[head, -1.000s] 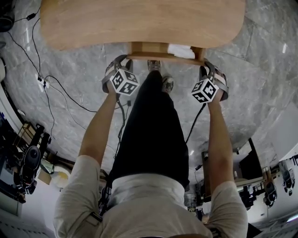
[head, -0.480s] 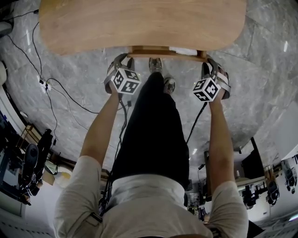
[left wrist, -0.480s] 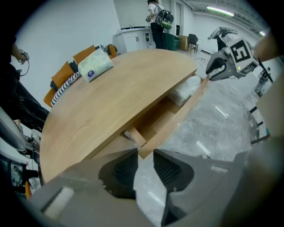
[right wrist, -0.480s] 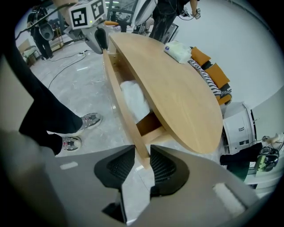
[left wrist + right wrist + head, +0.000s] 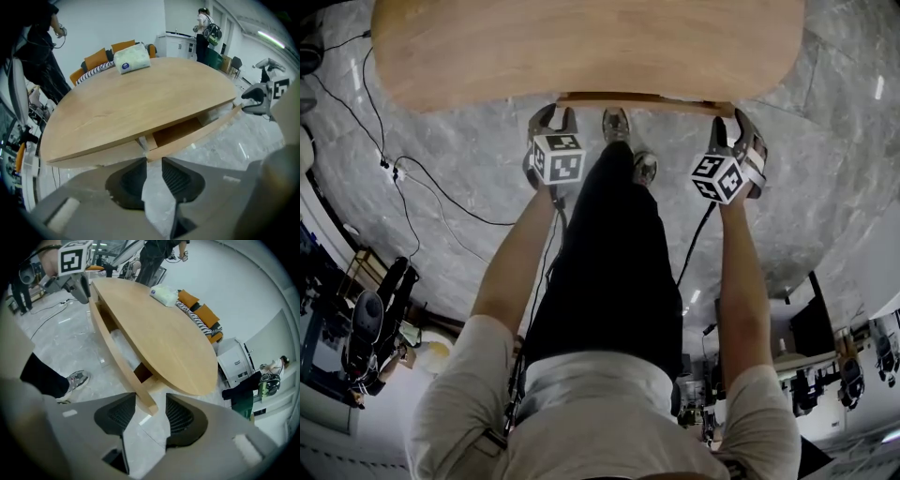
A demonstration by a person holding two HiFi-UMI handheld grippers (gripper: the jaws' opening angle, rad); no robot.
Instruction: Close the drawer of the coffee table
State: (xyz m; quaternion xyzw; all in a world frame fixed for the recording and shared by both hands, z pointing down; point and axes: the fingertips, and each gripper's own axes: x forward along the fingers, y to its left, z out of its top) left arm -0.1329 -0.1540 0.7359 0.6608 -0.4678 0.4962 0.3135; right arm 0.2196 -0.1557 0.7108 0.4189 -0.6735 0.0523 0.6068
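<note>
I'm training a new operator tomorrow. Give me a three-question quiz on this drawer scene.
1. True or false: the drawer is fully shut.
2. What lies on the tabletop? A) a mug B) a soft white pack C) a book
3. What stands between the right gripper's jaws?
Key: 1 false, a gap shows. 2 B. 3 The drawer front's end; those jaws have just been opening and stand clear of it.

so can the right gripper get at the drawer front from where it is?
Probably yes: the right gripper has just been opening its jaws, which now stand apart around the end of the drawer front without pressing it. Nothing lies in between.
</note>
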